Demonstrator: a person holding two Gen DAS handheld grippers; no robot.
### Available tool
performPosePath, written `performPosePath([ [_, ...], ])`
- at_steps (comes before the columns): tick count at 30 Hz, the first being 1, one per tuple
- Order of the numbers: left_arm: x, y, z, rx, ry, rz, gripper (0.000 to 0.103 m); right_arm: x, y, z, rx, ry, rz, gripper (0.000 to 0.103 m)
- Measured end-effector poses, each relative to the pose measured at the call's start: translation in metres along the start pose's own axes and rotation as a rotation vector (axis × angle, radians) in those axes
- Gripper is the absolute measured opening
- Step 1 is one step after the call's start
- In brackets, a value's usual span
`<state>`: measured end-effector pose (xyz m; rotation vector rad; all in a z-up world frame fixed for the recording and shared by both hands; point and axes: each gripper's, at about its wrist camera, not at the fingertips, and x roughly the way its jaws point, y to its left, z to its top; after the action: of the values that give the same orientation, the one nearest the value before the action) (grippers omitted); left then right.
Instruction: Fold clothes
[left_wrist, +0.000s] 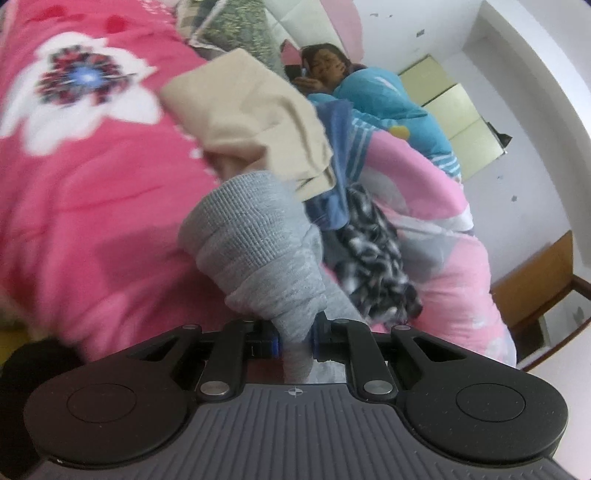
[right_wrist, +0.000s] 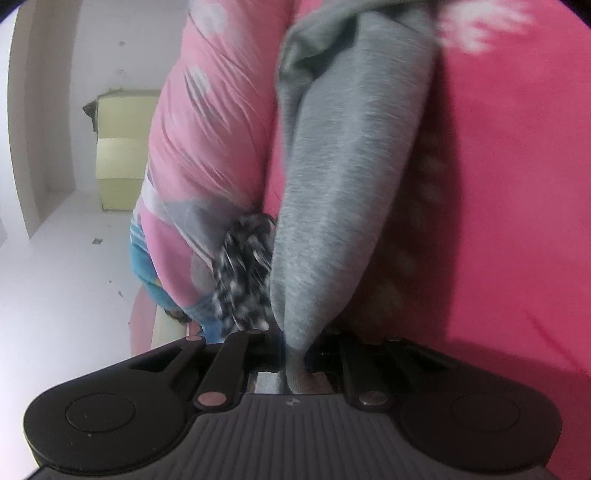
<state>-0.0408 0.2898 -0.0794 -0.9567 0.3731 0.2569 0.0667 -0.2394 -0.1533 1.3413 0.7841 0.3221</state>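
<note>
A grey knit garment (left_wrist: 258, 236) with a ribbed band bunches up in the left wrist view, and my left gripper (left_wrist: 297, 345) is shut on its fabric. In the right wrist view the same grey garment (right_wrist: 343, 177) hangs stretched in a long fold, pinched at its lower tip by my right gripper (right_wrist: 295, 350), which is shut on it. Both jaws are mostly hidden by the cloth. The garment is lifted above a bright pink bedspread (left_wrist: 92, 206) with a white flower print.
A folded beige cloth (left_wrist: 255, 118) lies on the bed beyond the grey garment. To the right lie a black-and-white patterned cloth (left_wrist: 373, 254), a blue cloth (left_wrist: 340, 147) and a pale pink quilt (left_wrist: 443, 229). A person in blue (left_wrist: 388, 96) lies at the far end. White wall (right_wrist: 55, 258) beyond.
</note>
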Motion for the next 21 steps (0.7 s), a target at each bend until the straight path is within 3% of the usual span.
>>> performPosePath([
  [3,0.003,0.018,-0.011,0.012,0.049,0.026,0.018,-0.005,-0.011,-0.003,-0.045,0.032,-0.047,0.014],
  [6,0.006,0.034,-0.011,0.000,0.101,0.018,0.028,-0.003,-0.010,0.002,-0.119,0.088,-0.150,0.018],
  [8,0.000,0.039,-0.006,0.005,0.112,-0.005,0.039,-0.012,-0.002,0.002,-0.177,0.119,-0.176,0.033],
  [9,-0.007,0.040,-0.003,0.030,0.098,0.001,0.043,-0.018,0.006,0.002,-0.227,0.131,-0.201,0.044],
  [10,-0.015,0.041,-0.001,0.057,0.082,0.008,0.051,-0.026,0.017,0.002,-0.298,0.141,-0.232,0.047],
  [11,-0.022,0.042,0.002,0.083,0.067,0.015,0.056,-0.035,0.025,-0.002,-0.375,0.149,-0.268,0.047],
  [13,-0.038,0.045,0.010,0.116,0.014,0.019,0.056,-0.055,0.045,-0.014,-0.545,0.177,-0.315,0.048],
  [18,-0.054,0.044,0.032,0.219,-0.082,-0.017,0.069,-0.047,0.123,-0.062,-1.002,0.243,-0.162,0.048],
  [21,-0.028,0.033,0.045,0.289,-0.033,0.013,0.069,0.006,0.158,-0.090,-1.218,0.260,-0.056,0.049],
])
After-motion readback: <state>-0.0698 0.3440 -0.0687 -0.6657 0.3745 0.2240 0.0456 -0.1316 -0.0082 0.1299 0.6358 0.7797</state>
